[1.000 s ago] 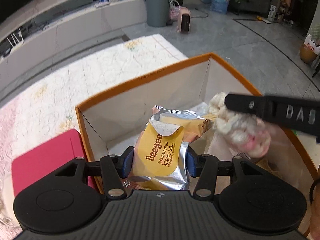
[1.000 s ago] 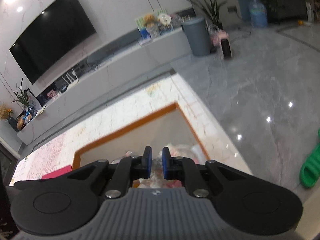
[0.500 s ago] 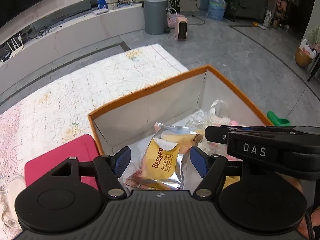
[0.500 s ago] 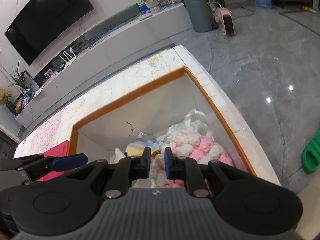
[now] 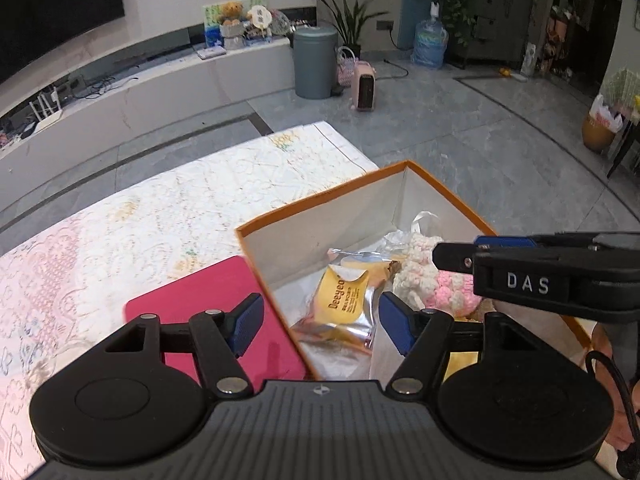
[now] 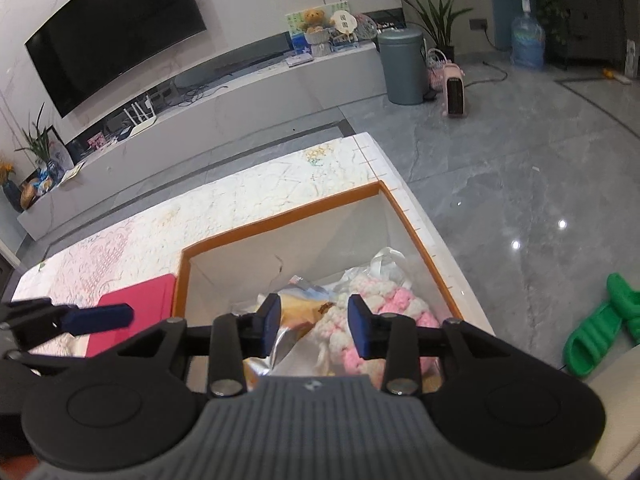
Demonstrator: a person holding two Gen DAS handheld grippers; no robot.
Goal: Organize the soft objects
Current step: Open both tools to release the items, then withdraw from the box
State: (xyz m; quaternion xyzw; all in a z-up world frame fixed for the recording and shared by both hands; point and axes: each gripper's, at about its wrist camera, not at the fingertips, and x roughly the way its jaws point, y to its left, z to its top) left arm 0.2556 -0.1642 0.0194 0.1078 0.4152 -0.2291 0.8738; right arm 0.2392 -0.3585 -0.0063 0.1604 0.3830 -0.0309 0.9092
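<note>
The word "Deeyeo" ran in brown letters up the yellow face of the wet wipes pack [image 5: 345, 300], which lay inside the orange-rimmed box [image 5: 320, 200]; the smaller print beneath the brand was too fine to read. White capitals "DAS" stood on the black side of the right gripper [image 5: 460, 254], seen from the left wrist view. A round white sign [image 5: 260, 15] beside the teddy bear on the TV ledge carried characters too small to make out.
</note>
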